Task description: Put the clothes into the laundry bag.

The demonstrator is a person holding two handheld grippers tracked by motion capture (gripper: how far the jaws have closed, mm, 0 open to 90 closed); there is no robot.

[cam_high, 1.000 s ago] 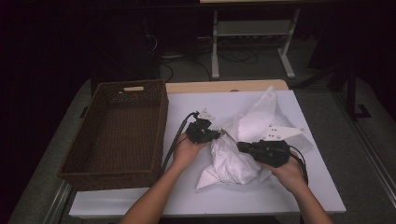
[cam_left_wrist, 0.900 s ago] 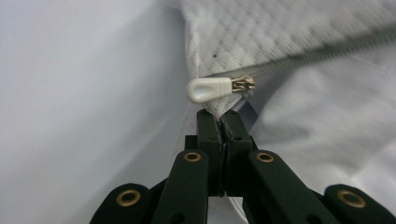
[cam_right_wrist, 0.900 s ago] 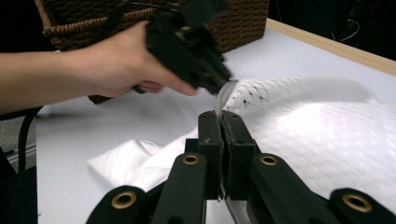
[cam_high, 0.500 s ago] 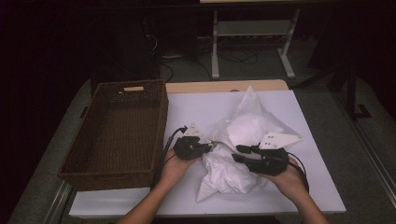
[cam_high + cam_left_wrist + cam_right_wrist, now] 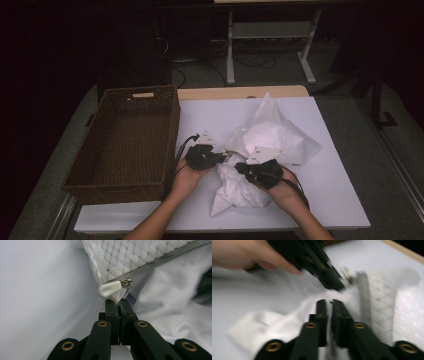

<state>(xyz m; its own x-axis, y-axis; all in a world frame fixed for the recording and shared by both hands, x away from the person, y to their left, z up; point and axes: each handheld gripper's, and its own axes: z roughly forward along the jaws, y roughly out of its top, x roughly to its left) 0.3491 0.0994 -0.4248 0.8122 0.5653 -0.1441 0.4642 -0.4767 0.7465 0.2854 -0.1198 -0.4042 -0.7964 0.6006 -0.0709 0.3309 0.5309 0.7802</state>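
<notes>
A white mesh laundry bag with a grey zipper lies crumpled on the white table, and white cloth bulges from it toward the near edge. My left gripper is shut on the bag's edge, just below the white zipper pull. My right gripper sits close beside it, with its jaws together on the white cloth. The right gripper view is blurred. It shows the left gripper and its hand just ahead, beside the zipper teeth.
A brown wicker basket stands at the table's left. The white tabletop runs bare to the right of the bag. A metal stand and cables sit on the dark floor beyond the far edge.
Both hands have drawn toward the near edge and closer together. The right gripper slid left and lower onto the cloth. The bag's raised corner now stands nearer the middle.
</notes>
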